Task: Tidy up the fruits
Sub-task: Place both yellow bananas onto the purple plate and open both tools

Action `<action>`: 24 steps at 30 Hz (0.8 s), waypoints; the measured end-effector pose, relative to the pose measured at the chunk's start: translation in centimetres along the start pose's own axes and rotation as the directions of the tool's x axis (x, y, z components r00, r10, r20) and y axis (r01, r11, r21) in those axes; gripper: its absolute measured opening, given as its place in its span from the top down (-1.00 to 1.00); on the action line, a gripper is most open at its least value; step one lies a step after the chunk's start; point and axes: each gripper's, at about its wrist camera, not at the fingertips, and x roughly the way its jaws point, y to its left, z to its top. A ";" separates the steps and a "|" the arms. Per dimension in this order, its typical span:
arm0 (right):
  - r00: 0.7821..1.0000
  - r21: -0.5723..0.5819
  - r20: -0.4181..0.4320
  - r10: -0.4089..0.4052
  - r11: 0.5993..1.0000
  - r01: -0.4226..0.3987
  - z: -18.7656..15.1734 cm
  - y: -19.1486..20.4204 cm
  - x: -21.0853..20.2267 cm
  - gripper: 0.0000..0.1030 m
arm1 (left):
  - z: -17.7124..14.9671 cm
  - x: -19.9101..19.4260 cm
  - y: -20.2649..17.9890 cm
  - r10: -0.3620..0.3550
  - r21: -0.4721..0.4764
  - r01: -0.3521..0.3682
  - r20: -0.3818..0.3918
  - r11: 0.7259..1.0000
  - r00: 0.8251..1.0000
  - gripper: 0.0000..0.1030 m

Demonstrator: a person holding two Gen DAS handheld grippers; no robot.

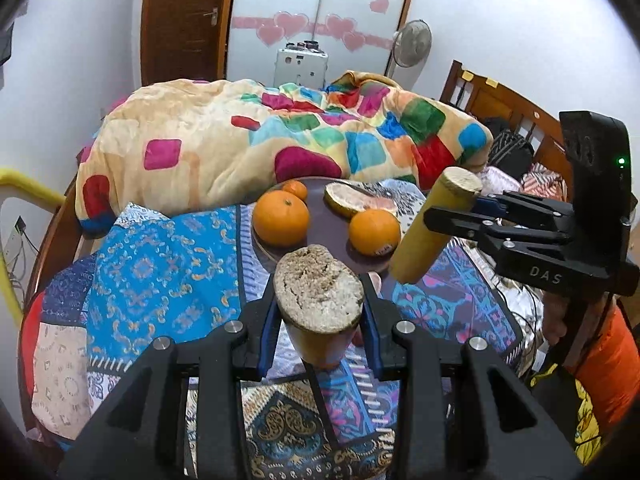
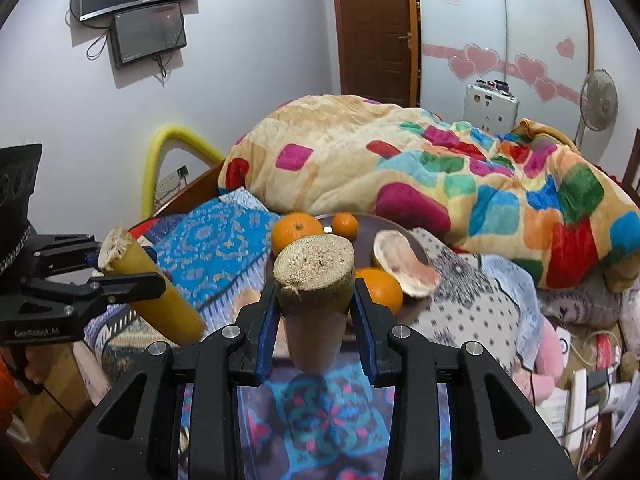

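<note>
My left gripper [image 1: 320,320] is shut on a short yellow sugarcane piece [image 1: 318,284], held upright above the patterned bedspread. My right gripper [image 2: 314,320] is shut on another sugarcane piece [image 2: 314,272]. Each gripper shows in the other's view: the right gripper [image 1: 452,216] with its cane [image 1: 434,226], the left gripper [image 2: 120,276] with its cane [image 2: 152,292]. Just beyond both lies a dark round plate [image 1: 328,228] with a large orange [image 1: 281,218], a second orange [image 1: 374,232], a small tangerine [image 1: 295,190] and a pomelo peel [image 1: 356,199].
A colourful checked blanket [image 1: 280,136] is heaped behind the plate. The patterned bedspread [image 1: 160,264] covers the bed around it. A wooden headboard [image 1: 504,100] stands at right, a fan [image 1: 412,42] and door [image 1: 180,20] behind. Cables and clutter [image 2: 580,368] lie off the bed's right side.
</note>
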 end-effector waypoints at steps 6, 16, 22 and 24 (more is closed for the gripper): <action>1.000 -0.011 -0.007 0.025 1.000 -0.025 1.4 0.3 2.9 0.38 | 1.0 0.5 0.9 0.009 0.003 -0.009 0.033 1.000 0.999 0.31; 0.994 -0.027 -0.096 0.042 0.999 -0.044 1.2 0.1 7.6 0.39 | 2.2 2.8 1.6 -0.012 -0.012 0.013 0.035 1.000 0.999 0.31; 0.989 0.074 -0.110 0.100 0.993 -0.092 2.4 -2.1 9.1 0.38 | 3.0 4.0 1.2 -0.014 -0.015 0.015 0.033 1.000 0.999 0.31; 0.991 0.084 -0.109 0.076 0.994 -0.067 2.7 -2.5 9.5 0.35 | 3.3 4.3 1.0 -0.007 -0.009 0.007 0.034 1.000 0.999 0.31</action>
